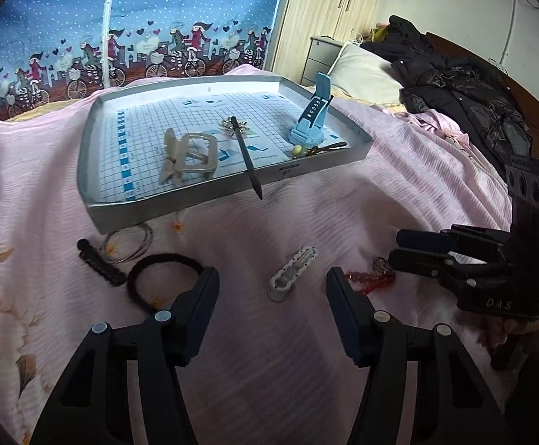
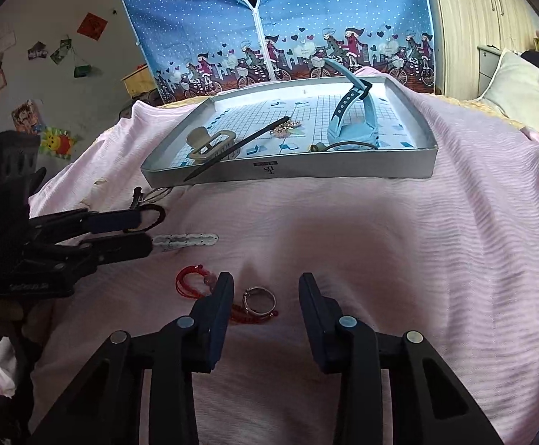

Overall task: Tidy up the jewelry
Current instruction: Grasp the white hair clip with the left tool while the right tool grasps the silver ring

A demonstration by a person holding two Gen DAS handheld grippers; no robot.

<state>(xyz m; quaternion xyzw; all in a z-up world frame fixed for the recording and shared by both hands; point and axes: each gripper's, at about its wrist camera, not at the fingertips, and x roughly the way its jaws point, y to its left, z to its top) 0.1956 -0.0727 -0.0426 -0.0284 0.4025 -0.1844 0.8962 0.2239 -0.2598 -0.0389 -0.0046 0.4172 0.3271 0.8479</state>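
My left gripper (image 1: 272,284) is open low over the pink bedspread. A white braided clip (image 1: 293,272) lies just ahead of the gap between its fingertips. My right gripper (image 2: 265,289) is also open, and a silver ring (image 2: 258,300) lies on the bedspread between its fingers, on a red cord bracelet (image 2: 191,282). The silver tray (image 1: 180,207) further back holds a beige hair claw (image 1: 188,159), a dark hair stick (image 1: 247,155), a gold brooch (image 1: 238,126), a blue watch (image 1: 312,118) and a small beaded pin (image 1: 306,150). The stick's tip juts over the tray's front rim.
On the bedspread left of my left gripper lie a black hair tie (image 1: 165,278), a black braided strip (image 1: 101,263) and thin wire rings (image 1: 128,246). A dark jacket (image 1: 466,100) and a pillow (image 1: 366,74) lie at the back right. A blue fabric wardrobe (image 2: 277,18) stands behind the tray.
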